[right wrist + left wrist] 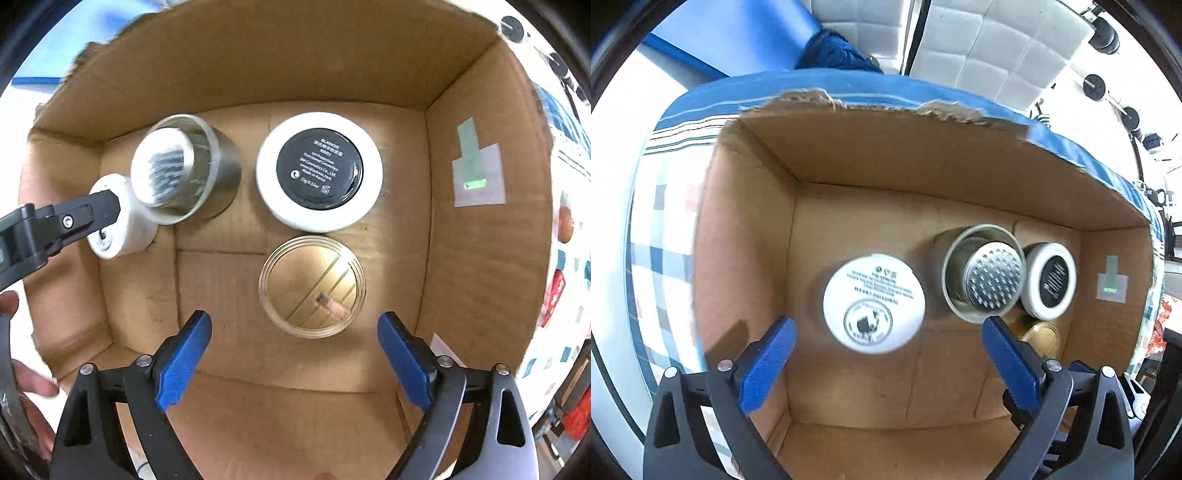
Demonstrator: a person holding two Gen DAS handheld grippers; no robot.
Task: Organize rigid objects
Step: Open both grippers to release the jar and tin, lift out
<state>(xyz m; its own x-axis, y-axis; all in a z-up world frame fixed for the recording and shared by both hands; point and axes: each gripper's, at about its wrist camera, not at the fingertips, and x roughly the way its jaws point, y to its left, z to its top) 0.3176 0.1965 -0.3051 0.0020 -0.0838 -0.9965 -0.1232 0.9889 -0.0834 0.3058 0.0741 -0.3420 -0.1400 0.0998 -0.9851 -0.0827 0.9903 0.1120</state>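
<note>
I look down into a cardboard box [923, 155] [258, 66]. On its floor stand a white round jar [873, 302] [125, 229], a metal tin [984, 275] [184, 170] with a perforated insert, a white compact with a black centre [1051, 280] [319, 171] and a gold disc in a clear rim [1041, 334] [312, 286]. My left gripper [888, 321] hangs open above the white jar, its blue pads clear of it. My right gripper [294, 317] is open above the gold disc without touching it. In the right wrist view, a black part of the left gripper [55, 225] hides part of the jar.
A grey label [1112, 284] [476, 173] sticks to the box's right wall. The box stands on a checked cloth [657, 258] with a blue edge. A padded white wall [997, 48] is behind. A person's hand [26, 373] shows at the left edge.
</note>
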